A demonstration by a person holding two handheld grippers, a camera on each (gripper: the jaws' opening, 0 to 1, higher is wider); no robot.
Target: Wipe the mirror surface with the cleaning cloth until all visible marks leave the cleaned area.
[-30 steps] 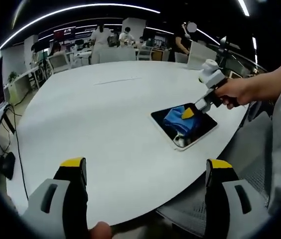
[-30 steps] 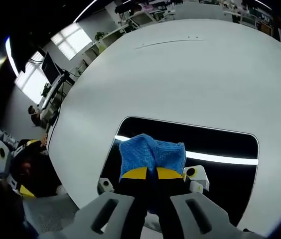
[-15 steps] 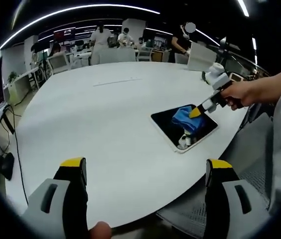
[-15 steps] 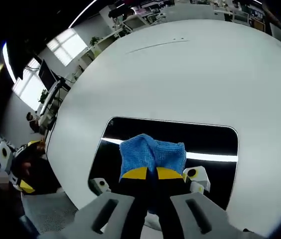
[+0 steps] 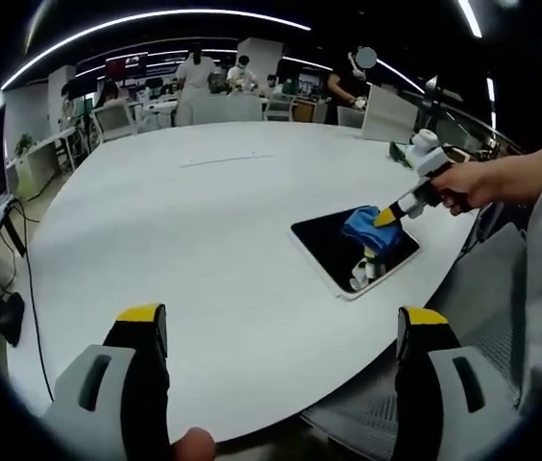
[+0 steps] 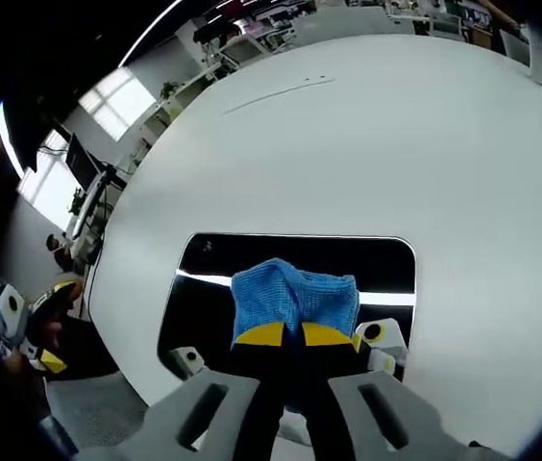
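A dark rectangular mirror (image 5: 333, 248) (image 6: 204, 298) lies flat near the edge of a white round table (image 5: 204, 211). My right gripper (image 6: 295, 336) (image 5: 382, 218) is shut on a blue cleaning cloth (image 6: 293, 296) (image 5: 360, 226) and presses it onto the mirror's right part. A bright ceiling-light streak reflects across the glass. My left gripper (image 5: 281, 331) is open, held low over the table's near edge, well away from the mirror, with nothing between its yellow-tipped fingers.
A person's hand (image 5: 478, 182) holds the right gripper. Grey chair seats (image 5: 502, 288) stand beside the table. Desks, chairs and people (image 5: 194, 72) fill the far office. A thin line (image 6: 276, 91) marks the tabletop.
The right gripper has slid the cloth across the mirror toward its far right end. The left gripper has stayed still.
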